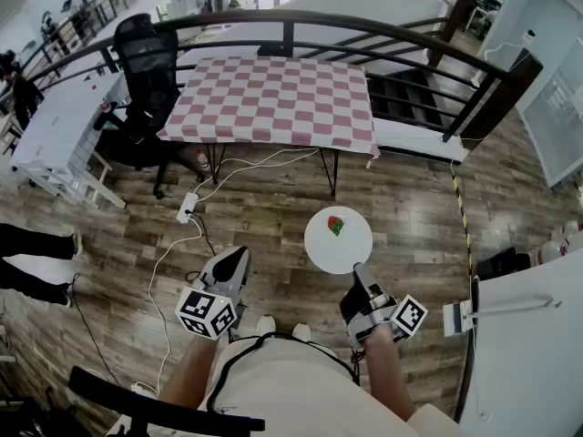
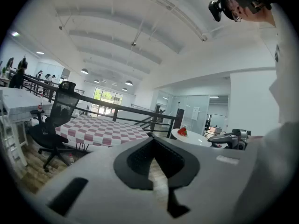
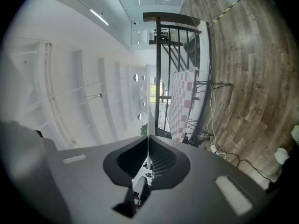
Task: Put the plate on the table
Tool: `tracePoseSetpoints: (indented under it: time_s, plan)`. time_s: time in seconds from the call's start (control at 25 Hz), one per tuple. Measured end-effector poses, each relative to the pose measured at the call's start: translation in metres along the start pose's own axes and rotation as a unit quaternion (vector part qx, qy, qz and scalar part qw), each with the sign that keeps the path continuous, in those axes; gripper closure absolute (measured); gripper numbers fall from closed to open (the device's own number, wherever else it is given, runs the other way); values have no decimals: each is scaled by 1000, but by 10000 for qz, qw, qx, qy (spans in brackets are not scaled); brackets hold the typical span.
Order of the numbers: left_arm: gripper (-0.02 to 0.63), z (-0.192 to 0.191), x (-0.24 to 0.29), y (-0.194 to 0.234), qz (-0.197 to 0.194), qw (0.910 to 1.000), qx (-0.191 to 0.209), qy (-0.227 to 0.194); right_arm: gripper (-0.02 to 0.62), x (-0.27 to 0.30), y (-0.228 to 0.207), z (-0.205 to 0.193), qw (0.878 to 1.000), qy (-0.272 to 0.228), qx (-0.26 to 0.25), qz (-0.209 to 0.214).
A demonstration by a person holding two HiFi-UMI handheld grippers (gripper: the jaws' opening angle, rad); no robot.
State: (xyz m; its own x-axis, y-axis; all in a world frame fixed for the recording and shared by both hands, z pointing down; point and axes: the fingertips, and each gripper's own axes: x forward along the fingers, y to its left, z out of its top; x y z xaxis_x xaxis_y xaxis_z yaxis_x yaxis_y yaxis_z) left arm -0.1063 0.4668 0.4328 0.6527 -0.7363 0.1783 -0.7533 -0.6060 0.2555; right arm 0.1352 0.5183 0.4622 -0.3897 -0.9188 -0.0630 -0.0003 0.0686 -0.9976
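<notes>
Plate (image 1: 338, 240) first: one round white one, hanging over the wooden floor and reaching forward from the tips of the right gripper (image 1: 362, 276). That gripper's jaws are pressed together on the near rim. In the right gripper view the plate (image 3: 148, 125) shows only as a thin edge-on line running out from between the closed pads. Being round, it has no long axis to speak of. In the head view its face looks about level, and one small red-and-green item (image 1: 336, 225) rests on the half farthest from the gripper.

The coming move turns on one relation. The single table with a checked cloth (image 1: 273, 98) lies ahead of the right gripper and somewhat to its left, well apart from it, with bare floor between. I judge that the plate has to be carried forward and leftward before it can be set down.

The left gripper (image 1: 235, 260), one of two in all, sits beside the right one on its left. Its jaws are drawn together with nothing between them. It is slightly nearer the table, but the right gripper has the load. One black office chair (image 1: 146, 62) stands at the table's left end.
</notes>
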Motion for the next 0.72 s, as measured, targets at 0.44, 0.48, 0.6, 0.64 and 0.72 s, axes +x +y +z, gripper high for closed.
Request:
tracePoseSetpoints:
  time_s: [0.44,0.48,0.6,0.64,0.72]
  plan:
    - [603,7,-12,16,-45,9999,-5,-89,575,13,14,-25,9998,96,-53,166]
    - [603,8,-14,19,-51,9999,-10,-96,575,14,15,-27,9998,84,-53,166]
    - [603,9,-19,26,-82,9999,-16,-127,575,18,15,-35,9998,66,-87,150]
    - [603,9,-21,29,-89,9999,-19,-132,575,19,15,-38,9998,64,-93,148]
    - [603,8,-26,35,-97,9999,-29,-134,575,21,15,-45,9998,52,-102,149]
